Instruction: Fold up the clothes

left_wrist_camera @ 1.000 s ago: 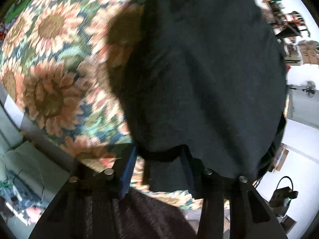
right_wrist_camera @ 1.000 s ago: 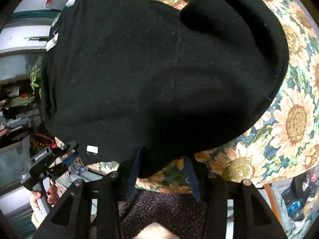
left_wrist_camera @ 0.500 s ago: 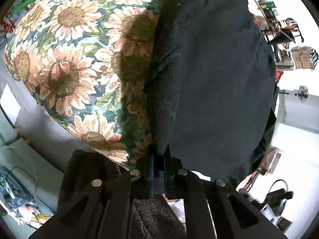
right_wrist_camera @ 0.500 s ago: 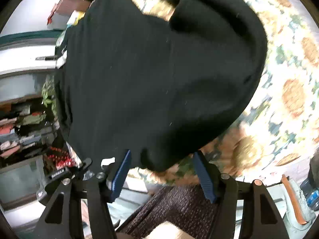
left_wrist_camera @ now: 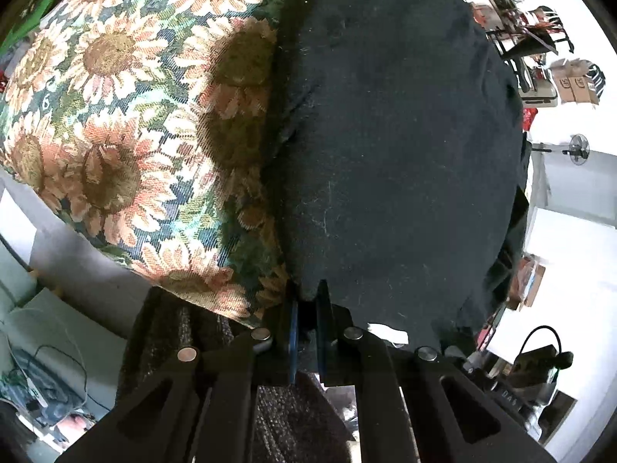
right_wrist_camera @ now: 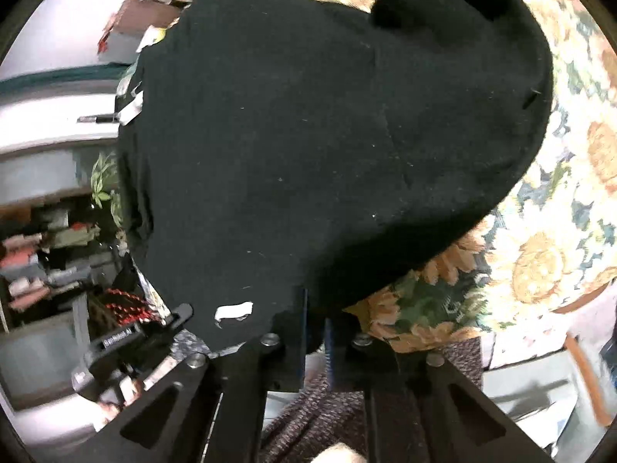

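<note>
Both grippers, left (left_wrist_camera: pixel 306 308) and right (right_wrist_camera: pixel 316 316), fingers clamped on black garment (left_wrist_camera: pixel 385 154) hem; white label (right_wrist_camera: pixel 233 311) unreadable.

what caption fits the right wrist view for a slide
Right gripper pinches the near edge of a black garment lying on a sunflower-print cloth.

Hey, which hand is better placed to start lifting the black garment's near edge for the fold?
Neither clearly: likely both together. The left gripper and right gripper are each shut on the black garment's near edge at the edge of the sunflower cloth.
</note>
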### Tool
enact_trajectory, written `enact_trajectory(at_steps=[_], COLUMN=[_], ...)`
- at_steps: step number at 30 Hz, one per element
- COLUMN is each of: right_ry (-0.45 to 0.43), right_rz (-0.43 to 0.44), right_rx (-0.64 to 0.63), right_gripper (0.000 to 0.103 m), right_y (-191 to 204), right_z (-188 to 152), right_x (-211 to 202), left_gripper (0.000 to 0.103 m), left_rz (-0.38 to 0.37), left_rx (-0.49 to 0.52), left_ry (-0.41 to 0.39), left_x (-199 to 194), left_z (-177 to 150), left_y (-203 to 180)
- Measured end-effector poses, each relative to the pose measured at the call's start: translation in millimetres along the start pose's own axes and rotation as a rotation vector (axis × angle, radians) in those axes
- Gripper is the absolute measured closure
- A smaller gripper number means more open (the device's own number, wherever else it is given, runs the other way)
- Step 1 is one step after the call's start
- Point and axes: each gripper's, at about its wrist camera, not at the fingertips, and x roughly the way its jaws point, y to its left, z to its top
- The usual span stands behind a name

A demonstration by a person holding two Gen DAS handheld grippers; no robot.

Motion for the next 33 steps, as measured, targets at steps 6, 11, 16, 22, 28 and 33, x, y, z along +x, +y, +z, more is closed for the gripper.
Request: enact_trajectory(at_steps=[6, 11, 16, 22, 28, 33], right_ry=[0.081, 0.093, -0.033, -0.152, -0.129, -0.172], right_rz=[-0.086, -0.059, -0.175, -0.239, -0.233, -0.224], right_rx=[0.076, 0.04, -0.142, -0.269, -0.338, -0.349], right_gripper=[0.095, 0.054, 0.053, 0.052, 0.053, 0.04], right_y=[-29, -28, -12, 50, 129, 159], right_z=[4, 20, 75, 201, 280, 322], right_x=[20, -6, -77, -97, -31, 11], left_gripper=[0.095, 0.075, 0.057, 0.057, 0.057, 0.05], left_rz=[0.045, 0.055, 0.154, 0.22, 0.239, 0.256], left_rx=[-0.026, -0.022, 0.142, 0.38, 0.412, 0.522], left_ry=[0.077, 0.13, -0.035, -0.28, -0.23, -0.243], left_x=[25, 16, -57, -81, -77, -50], left_z=[-16, -16, 7, 79, 213, 260], left_y=[18, 21, 1, -63, -161, -214])
